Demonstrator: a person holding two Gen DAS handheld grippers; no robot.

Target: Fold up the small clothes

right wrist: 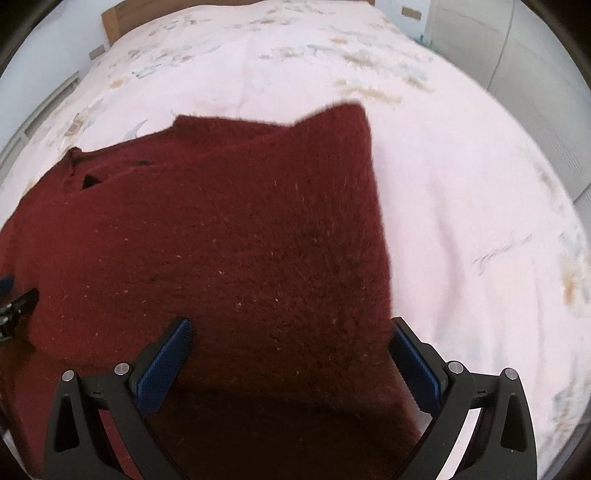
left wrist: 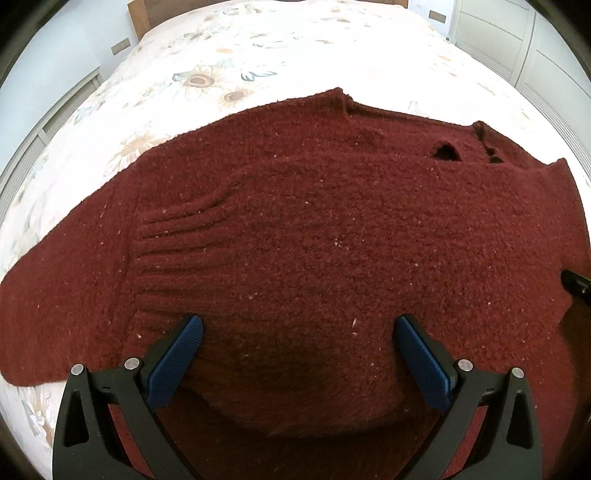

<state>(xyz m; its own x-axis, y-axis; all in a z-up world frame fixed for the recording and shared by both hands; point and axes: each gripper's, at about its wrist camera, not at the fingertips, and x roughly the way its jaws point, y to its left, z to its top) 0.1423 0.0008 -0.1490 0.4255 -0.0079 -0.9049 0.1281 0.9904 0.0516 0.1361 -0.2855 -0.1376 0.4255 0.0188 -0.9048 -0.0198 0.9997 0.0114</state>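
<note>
A dark red knitted sweater (left wrist: 295, 229) lies spread on a bed, its neck opening (left wrist: 448, 152) at the far right and one sleeve (left wrist: 66, 266) stretching left. My left gripper (left wrist: 299, 332) is open, its blue-padded fingers (left wrist: 177, 362) wide apart just above the sweater's near part. In the right wrist view the sweater (right wrist: 221, 251) has its right part folded over, with a straight edge on the right. My right gripper (right wrist: 291, 336) is open over the sweater's near right edge, holding nothing. Each gripper's tip shows at the edge of the other's view (right wrist: 14, 306).
The bed (left wrist: 258, 48) has a pale floral cover (right wrist: 461, 184) with free room beyond and to the right of the sweater. A wooden headboard (left wrist: 138, 13) stands at the far end. White cupboards (left wrist: 517, 40) line the right side.
</note>
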